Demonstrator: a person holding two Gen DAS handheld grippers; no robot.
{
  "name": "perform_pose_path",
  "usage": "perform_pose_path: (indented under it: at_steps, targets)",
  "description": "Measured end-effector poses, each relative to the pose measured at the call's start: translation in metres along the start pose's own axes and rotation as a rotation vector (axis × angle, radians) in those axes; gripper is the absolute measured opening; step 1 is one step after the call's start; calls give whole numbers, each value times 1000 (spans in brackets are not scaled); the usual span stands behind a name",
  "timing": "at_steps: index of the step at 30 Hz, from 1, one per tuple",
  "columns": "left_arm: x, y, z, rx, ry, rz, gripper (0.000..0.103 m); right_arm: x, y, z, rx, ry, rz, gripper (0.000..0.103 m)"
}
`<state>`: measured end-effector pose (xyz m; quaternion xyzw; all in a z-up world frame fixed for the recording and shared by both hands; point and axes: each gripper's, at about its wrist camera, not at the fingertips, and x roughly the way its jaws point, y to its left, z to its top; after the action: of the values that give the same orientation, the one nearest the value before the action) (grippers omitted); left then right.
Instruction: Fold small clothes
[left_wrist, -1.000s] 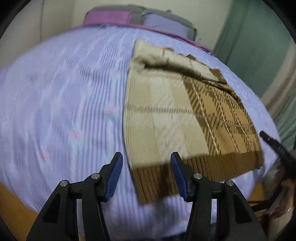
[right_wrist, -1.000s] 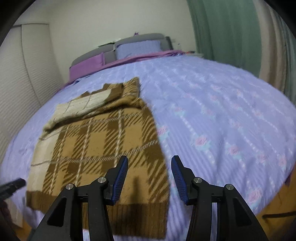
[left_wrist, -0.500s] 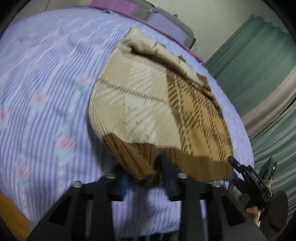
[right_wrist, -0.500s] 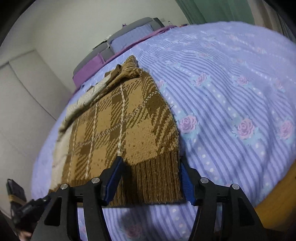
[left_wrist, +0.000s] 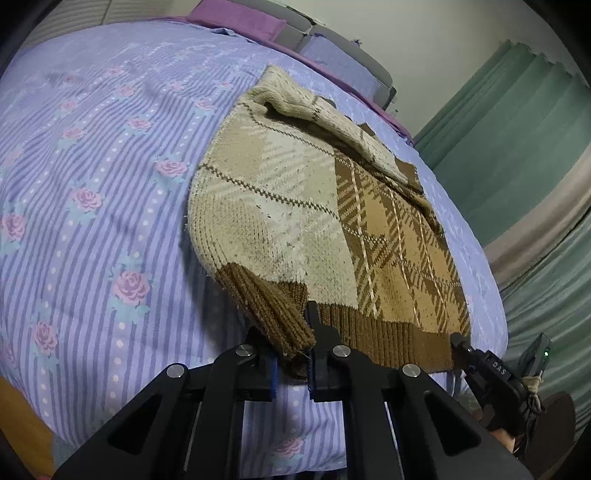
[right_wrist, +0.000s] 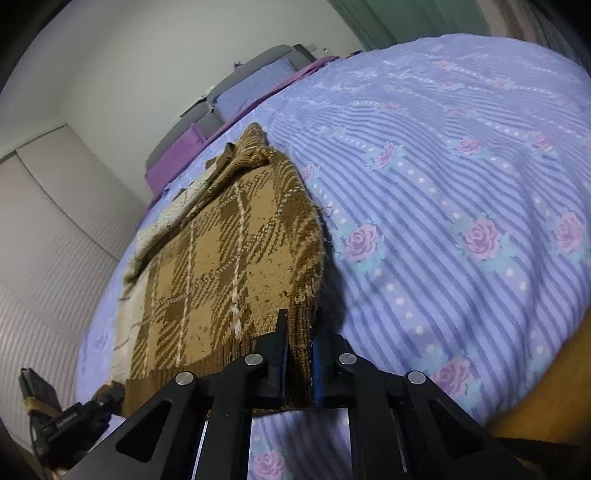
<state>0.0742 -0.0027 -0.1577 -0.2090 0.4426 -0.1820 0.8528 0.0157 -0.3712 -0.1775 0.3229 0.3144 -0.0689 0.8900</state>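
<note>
Jaws of both tools have just closed — left tool (left_wrist: 291, 354) and right tool (right_wrist: 298, 363) each clench the sweater's (left_wrist: 295, 206) ribbed hem at the bed's (left_wrist: 92, 221) near edge.

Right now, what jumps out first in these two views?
A brown and cream plaid sweater lies flat on a lilac bedspread with pink roses. Both grippers have just closed on its ribbed hem, the left gripper pinching the cream-side corner, the right gripper the brown-side corner. Green curtains hang beyond the bed.
</note>
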Motion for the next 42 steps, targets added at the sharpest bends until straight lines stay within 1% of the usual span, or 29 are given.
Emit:
perform_pose_path:
  at_steps: [3,6,8,12,14,16,19,21,23,25,27,30,31,33,36,38,40,41,42]
  targets:
    - [-9,-3,2,13,-29,1,11,-10,11,3,-29,-45,-23,9]
    - [-24,-7,11,20,-72,-48,11,-31,22,14,-22,-109,27,9]
    - [-30,-10,18,35,-93,-65,11,-43,34,25,-36,-146,57,9]
    - [-36,-19,44,65,-141,-99,11,-43,47,55,5,-188,146,9]
    - [-41,-27,63,82,-188,-123,11,-36,58,75,19,-227,190,9]
    - [-45,-35,88,84,-225,-151,11,-30,75,95,-9,-256,212,9]
    - [-32,-41,134,66,-245,-173,11,-9,105,131,-100,-271,204,9]
    - [-16,-46,166,81,-259,-161,10,14,120,158,-138,-270,207,9]
    - [4,-52,193,92,-256,-138,10,45,133,185,-182,-251,185,9]
    - [27,-52,221,75,-224,-131,10,78,139,210,-189,-216,171,9]
    - [56,-55,250,74,-195,-104,10,112,144,232,-212,-180,139,9]
    - [91,-54,276,65,-142,-76,10,149,146,253,-230,-127,96,9]
    - [107,-52,284,65,-112,-59,10,161,145,259,-231,-109,83,9]
    - [127,-47,295,54,-71,-40,10,189,141,270,-220,-60,62,9]
    - [143,-39,297,39,-46,-24,11,214,140,277,-224,-1,35,9]
    - [156,-34,301,15,-9,-15,12,229,141,279,-243,55,-16,10]
    - [166,-30,305,0,45,-4,16,243,138,281,-236,128,-73,10]
    - [167,-31,307,6,62,5,16,247,137,282,-233,155,-97,10]
    - [163,-35,309,22,63,16,16,246,139,282,-251,157,-106,10]
